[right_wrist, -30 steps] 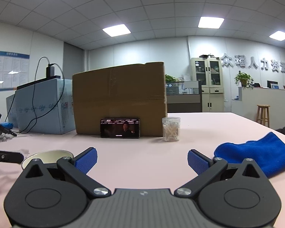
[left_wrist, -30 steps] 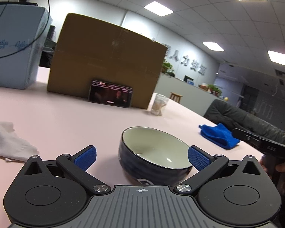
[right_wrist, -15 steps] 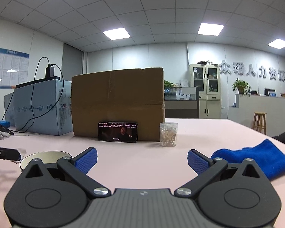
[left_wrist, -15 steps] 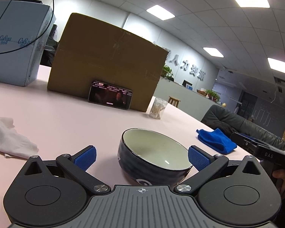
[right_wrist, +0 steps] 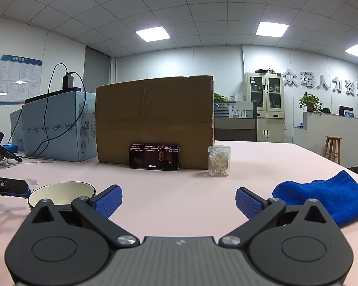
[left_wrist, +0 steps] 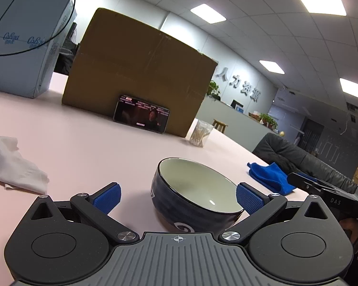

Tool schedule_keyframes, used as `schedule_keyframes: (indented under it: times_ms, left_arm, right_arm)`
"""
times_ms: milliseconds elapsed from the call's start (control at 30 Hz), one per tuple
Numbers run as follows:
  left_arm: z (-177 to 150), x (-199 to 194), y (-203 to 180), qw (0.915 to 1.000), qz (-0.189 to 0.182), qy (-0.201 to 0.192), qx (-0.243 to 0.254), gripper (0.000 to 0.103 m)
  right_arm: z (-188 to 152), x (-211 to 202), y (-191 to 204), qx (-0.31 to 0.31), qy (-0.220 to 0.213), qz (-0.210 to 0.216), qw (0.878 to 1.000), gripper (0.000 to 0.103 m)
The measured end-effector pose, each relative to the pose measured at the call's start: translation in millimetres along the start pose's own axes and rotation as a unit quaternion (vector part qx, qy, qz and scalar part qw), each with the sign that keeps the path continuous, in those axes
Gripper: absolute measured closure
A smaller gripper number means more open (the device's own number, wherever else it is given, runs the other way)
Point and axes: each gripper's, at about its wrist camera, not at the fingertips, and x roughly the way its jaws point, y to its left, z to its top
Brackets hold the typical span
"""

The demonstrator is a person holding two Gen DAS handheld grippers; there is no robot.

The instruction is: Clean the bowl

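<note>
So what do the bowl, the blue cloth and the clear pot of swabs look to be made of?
Bowl: looks like glazed ceramic, dark blue outside and cream inside, with a bright glint on the inner wall. Blue cloth: soft napped fabric, probably microfibre, matte and rumpled into folds. Cotton swab pot: clear plastic by the look, though glass cannot be ruled out; the swabs show through its wall.

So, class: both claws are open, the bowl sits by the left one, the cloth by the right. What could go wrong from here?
1. The bowl sits off-centre between the left claw's pads, close to the right-hand pad; closing could nudge or tip it instead of gripping.
2. The blue cloth lies right of the open right claw, outside its pads; closing now would likely catch nothing.
</note>
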Motion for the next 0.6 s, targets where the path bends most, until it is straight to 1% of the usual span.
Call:
schedule_keyframes:
  times_ms: [233,300,400,500,600]
  left_arm:
    - [-0.6,2.0,1.7,1.0,-0.002,0.005,-0.005,0.0]
    - [-0.8,1.8,2.1,1.0,-0.006,0.004,-0.006,0.0]
    - [-0.8,2.0,5.0,0.9999,-0.005,0.003,-0.015,0.0]
    - [-0.7,0.5,6.5,0.9995,-0.026,-0.001,-0.014,0.0]
    - [-0.6,1.9,7.1,0.9991,-0.04,0.002,-0.016,0.0]
  right_arm:
    - [-1.0,-5.0,-0.4,0.002,-0.012,-0.005,1.0,0.0]
    - [-1.1,-5.3,1.7,-0.005,-0.013,-0.012,1.0,0.0]
    - [-2.3,-10.2,7.2,-0.021,-0.028,-0.018,0.999,0.0]
    - [-3.0,-14.5,9.6,-0.028,-0.043,-0.029,0.998,0.0]
    - [-2.6,-13.6,10.3,-0.028,-0.04,-0.048,0.998,0.0]
